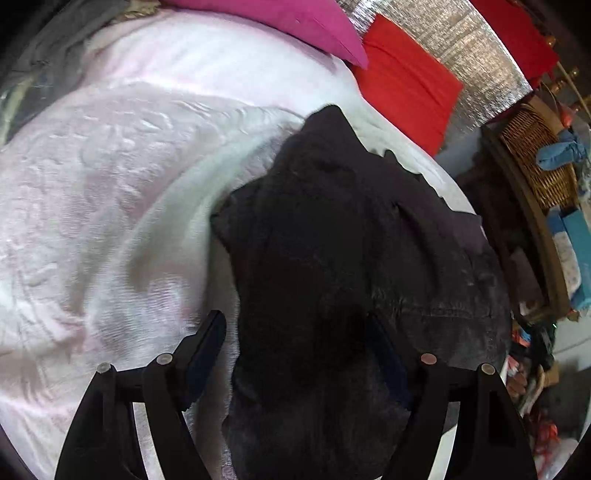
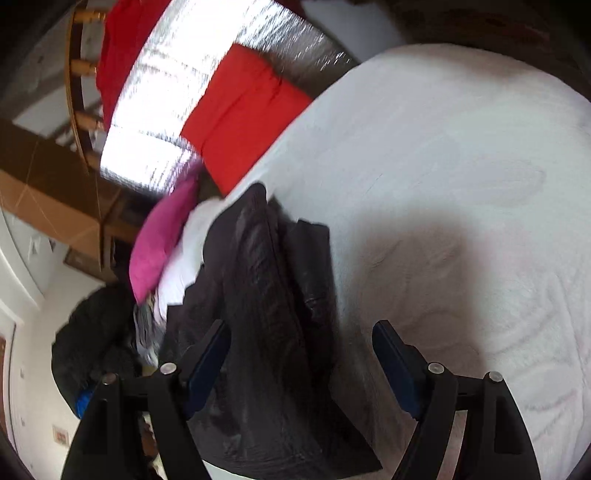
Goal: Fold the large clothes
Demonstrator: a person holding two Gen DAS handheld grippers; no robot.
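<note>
Black cloth fills the space ahead of the left hand-held gripper [image 1: 295,332], whose fingers stand wide apart with nothing clamped between them; its right finger is hard to separate from the dark fabric behind it. The right hand-held gripper [image 2: 301,339] is likewise spread, its fingers straddling a ridge of the same garment without pinching it.

That garment, a large black piece of clothing [image 1: 343,236], lies bunched on the bed, on a pale pink-white blanket [image 1: 110,177]. In the right wrist view it looks partly gathered into a long, loosely doubled strip [image 2: 266,280] running away from the fingers. Beyond it sit a magenta pillow [image 1: 295,18], a red cushion [image 1: 402,81] and a silvery quilted panel [image 1: 461,48] behind the bed; a wicker basket [image 1: 535,155] stands off to one side.

The step in hand appears to be between grasps: a fold is roughed in, and both tools are placed to take hold again. The next move likely calls for closing on an edge or corner and carrying it across, keeping the layers aligned.

What kind of garment this is cannot be told; sleeves, collar and hems are lost in the dark folds, motion blur softens the right view, and its near end is cut off by the frame
</note>
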